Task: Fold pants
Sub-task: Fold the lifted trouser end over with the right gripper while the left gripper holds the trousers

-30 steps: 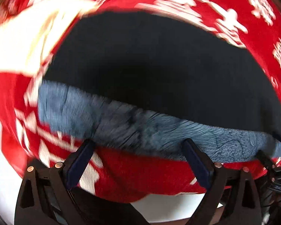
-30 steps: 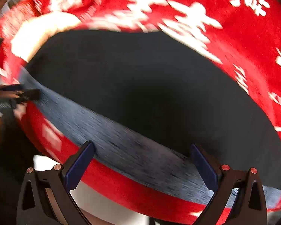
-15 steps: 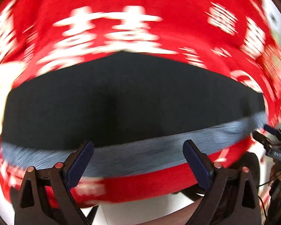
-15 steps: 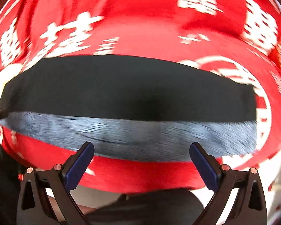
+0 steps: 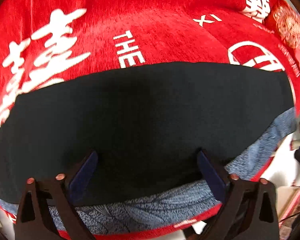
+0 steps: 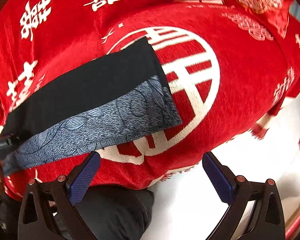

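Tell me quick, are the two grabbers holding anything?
Left gripper: open, holding nothing, over the pants.
Right gripper: open, holding nothing.

Pants (image 5: 146, 116) lie on red blanket (image 5: 160, 30)

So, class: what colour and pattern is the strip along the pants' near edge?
The strip is blue-grey with fine leaf-like line drawings, clearest in the right wrist view.
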{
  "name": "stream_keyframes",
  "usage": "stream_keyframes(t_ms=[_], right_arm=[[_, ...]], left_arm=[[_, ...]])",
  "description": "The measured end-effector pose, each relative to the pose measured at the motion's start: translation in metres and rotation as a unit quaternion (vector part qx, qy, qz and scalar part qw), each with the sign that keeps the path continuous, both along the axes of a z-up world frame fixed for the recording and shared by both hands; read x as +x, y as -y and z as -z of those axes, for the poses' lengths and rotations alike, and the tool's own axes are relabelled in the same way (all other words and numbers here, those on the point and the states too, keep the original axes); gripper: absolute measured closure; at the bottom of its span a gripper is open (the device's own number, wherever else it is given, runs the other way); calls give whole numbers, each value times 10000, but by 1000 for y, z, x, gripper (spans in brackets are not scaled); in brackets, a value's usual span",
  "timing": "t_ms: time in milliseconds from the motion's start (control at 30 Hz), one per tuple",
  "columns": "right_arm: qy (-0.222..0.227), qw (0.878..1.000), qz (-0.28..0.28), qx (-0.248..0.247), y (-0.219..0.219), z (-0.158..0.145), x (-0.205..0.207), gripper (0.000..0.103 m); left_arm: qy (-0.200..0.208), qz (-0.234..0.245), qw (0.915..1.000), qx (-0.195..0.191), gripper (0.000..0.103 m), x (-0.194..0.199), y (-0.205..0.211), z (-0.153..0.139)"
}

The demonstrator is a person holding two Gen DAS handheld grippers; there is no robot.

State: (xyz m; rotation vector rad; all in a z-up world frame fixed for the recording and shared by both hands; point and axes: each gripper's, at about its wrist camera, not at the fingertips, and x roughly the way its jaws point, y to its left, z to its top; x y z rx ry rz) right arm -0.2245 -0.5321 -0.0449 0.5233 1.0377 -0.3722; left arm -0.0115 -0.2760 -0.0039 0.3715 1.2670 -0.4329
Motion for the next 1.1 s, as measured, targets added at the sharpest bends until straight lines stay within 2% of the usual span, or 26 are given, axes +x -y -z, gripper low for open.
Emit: stream_keyframes(t_ms=[167,433,500,600,667,767,833,867,900,933,1000,1067,1100], right_arm=[[303,9973,-55,670,3,23,3,1],[911,9932,455,564,33,20,2,1],[906,9932,429,584,39,22,6,1],[928,9933,112,686,35,24,20,2],[1017,9918,-58,770,29,23,28,13],[928,9937,-80,622,26,20,36,13],[985,9926,-54,715,29,22,36,14],[990,9925,-62,715,29,21,36,23],[978,9931,-69,638,30,18,34,56],[984,9934,-88,580,32,15,32,71],[1184,9893,-121,847,37,12,28,71],[1136,9898,-165,840,37,14,27,70],[1087,9902,-164,858,38,16,27,62]], left_arm=[[-55,-68,10000,-29,0,5,1,5],[-21,-94,10000,12,0,1,1,7],[-7,-119,9999,24,0,0,1,7],[-9,-165,9999,45,0,1,2,7],[-26,-166,9998,43,0,1,2,7],[-30,-153,9999,37,0,0,2,7],[-26,-157,9999,39,0,0,2,7],[-18,-155,9999,40,0,0,2,7],[-22,-152,9999,34,0,0,1,7],[-18,-149,9999,30,0,0,1,8],[-10,-145,9999,29,0,1,1,7],[-15,-145,9999,29,0,1,1,7],[-10,-145,9999,27,0,1,1,7]])
